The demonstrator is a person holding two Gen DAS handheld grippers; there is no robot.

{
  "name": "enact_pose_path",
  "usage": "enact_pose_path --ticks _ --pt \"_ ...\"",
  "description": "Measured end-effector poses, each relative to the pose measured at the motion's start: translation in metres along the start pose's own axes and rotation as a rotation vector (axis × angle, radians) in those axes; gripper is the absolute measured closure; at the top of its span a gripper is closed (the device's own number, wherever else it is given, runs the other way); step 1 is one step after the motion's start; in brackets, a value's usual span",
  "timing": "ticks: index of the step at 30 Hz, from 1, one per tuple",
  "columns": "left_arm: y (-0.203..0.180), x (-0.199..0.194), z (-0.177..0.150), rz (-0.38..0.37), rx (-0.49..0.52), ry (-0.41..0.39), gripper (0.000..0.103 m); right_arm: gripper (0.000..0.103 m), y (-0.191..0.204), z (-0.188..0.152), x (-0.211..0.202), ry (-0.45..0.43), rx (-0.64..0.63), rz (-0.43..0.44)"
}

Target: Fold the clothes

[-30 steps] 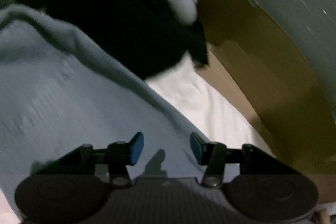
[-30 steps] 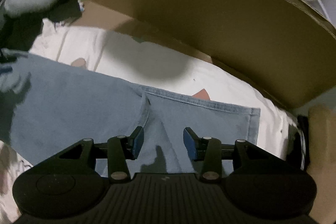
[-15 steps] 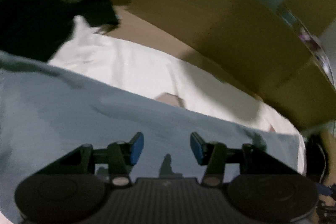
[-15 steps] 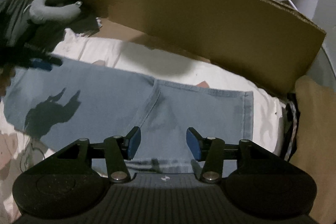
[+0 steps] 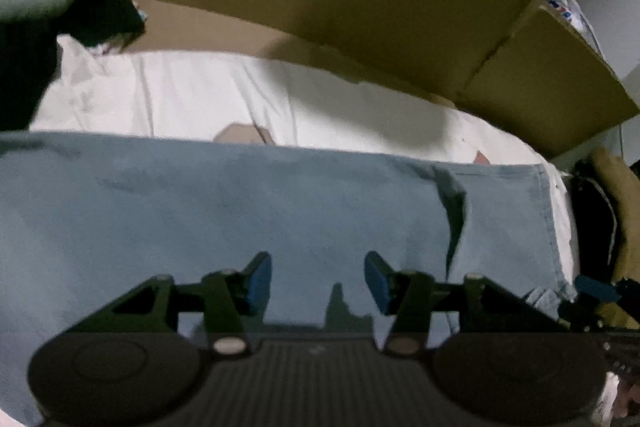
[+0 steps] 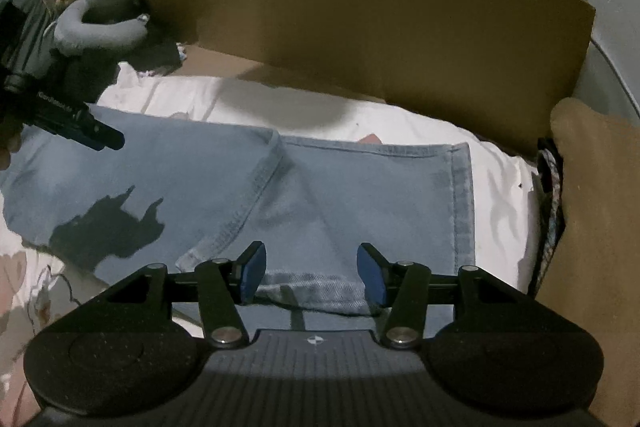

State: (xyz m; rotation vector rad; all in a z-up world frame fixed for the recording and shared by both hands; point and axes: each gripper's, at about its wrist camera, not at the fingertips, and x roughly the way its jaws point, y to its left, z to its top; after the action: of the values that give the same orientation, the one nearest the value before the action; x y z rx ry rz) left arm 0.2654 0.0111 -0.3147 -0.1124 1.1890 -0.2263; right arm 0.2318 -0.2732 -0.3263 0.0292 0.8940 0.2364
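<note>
Light blue jeans (image 5: 240,211) lie flat on a white sheet (image 5: 200,95), with one part folded over along a stitched seam (image 6: 256,187). My left gripper (image 5: 316,275) hovers over the middle of the denim, its jaws apart and opening, nothing between them. My right gripper (image 6: 310,267) hangs above the near hem (image 6: 312,289) at the jeans' right end; its jaws are opening and the pads press on no cloth. In the right wrist view the left gripper (image 6: 96,137) shows at the left edge above the jeans. The right gripper (image 5: 596,291) shows at the right edge.
A tall cardboard wall (image 6: 380,39) stands behind the sheet. A grey plush toy (image 6: 96,31) lies at the back left on dark cloth. A tan cushion (image 6: 592,187) borders the right side, and flowered bedding (image 6: 24,287) lies at the near left.
The left view swung from the dark cloth and plush toy round to the jeans' middle, facing the cardboard. The right gripper drew back toward the near hem and its jaws widened.
</note>
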Motion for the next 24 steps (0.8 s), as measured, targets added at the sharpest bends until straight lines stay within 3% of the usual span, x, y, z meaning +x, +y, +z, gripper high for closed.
enact_pose_path --ticks 8,13,19,24 --pt "0.001 0.010 -0.008 -0.113 -0.201 0.013 0.048 0.044 0.000 -0.013 0.006 0.007 -0.012 0.006" --pt "-0.020 0.021 -0.021 -0.140 -0.183 0.049 0.048 0.044 0.005 -0.028 0.013 0.012 0.023 0.036" --pt "-0.040 0.035 -0.041 -0.205 -0.146 0.116 0.050 0.044 0.026 -0.043 0.019 0.028 -0.051 0.063" --pt "-0.047 0.043 -0.055 -0.240 -0.145 0.160 0.050 0.044 0.038 -0.045 0.014 -0.009 -0.100 0.030"
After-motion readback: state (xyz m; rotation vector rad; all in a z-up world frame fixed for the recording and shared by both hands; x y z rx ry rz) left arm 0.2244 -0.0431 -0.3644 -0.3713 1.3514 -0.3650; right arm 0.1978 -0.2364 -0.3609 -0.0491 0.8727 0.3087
